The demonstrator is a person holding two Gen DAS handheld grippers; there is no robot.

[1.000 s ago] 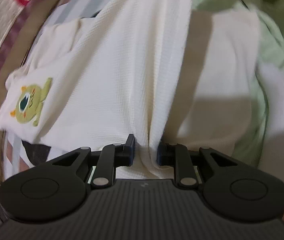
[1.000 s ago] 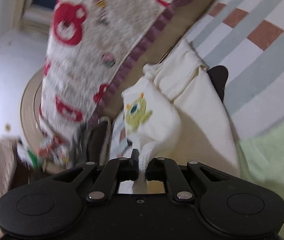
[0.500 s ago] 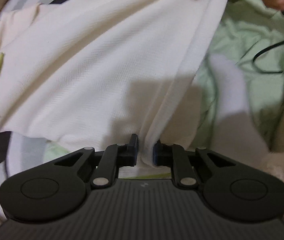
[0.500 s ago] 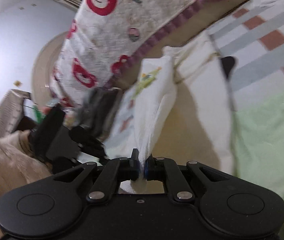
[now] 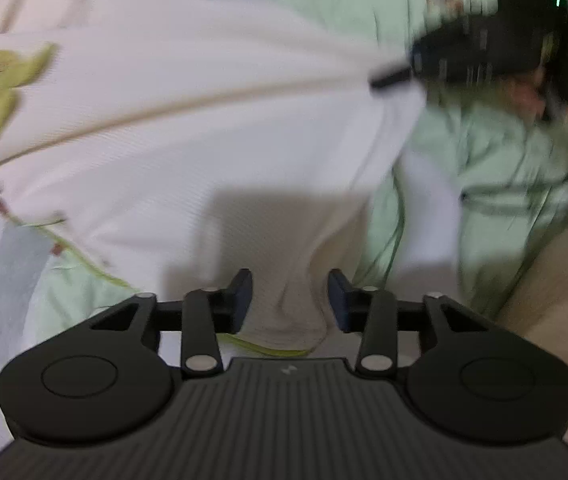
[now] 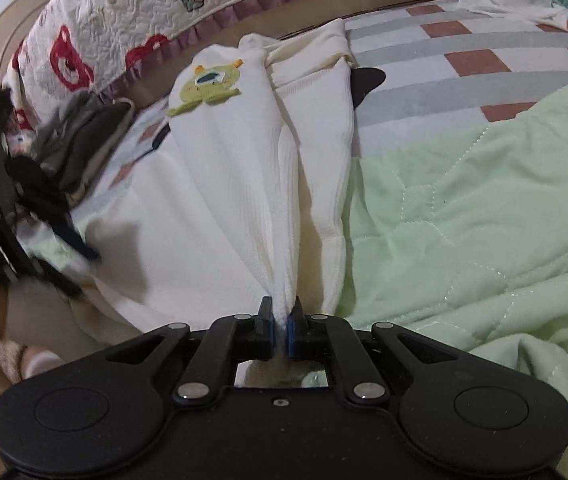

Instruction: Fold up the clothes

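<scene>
A white knit garment (image 5: 188, 128) with a green monster patch (image 5: 0, 84) lies stretched over the bed. My left gripper (image 5: 289, 300) is open, its jaws apart on either side of the garment's hem. My right gripper (image 6: 280, 324) is shut on a bunched edge of the same white garment (image 6: 244, 184), whose patch (image 6: 208, 84) faces up. The right gripper shows blurred in the left wrist view (image 5: 424, 68), and the left gripper shows blurred in the right wrist view (image 6: 24, 216).
A light green quilt (image 6: 464, 208) covers the bed's right side over a checked sheet (image 6: 464, 56). A bear-print quilt (image 6: 132, 12) hangs at the bed's far edge. Dark clothes (image 6: 84, 132) lie at the left. A beige fuzzy fabric (image 5: 556, 280) is at the right.
My left gripper has opened and let go of the garment's hem. The garment has been pulled down and spread flatter on the bed while the right gripper keeps its hold.
</scene>
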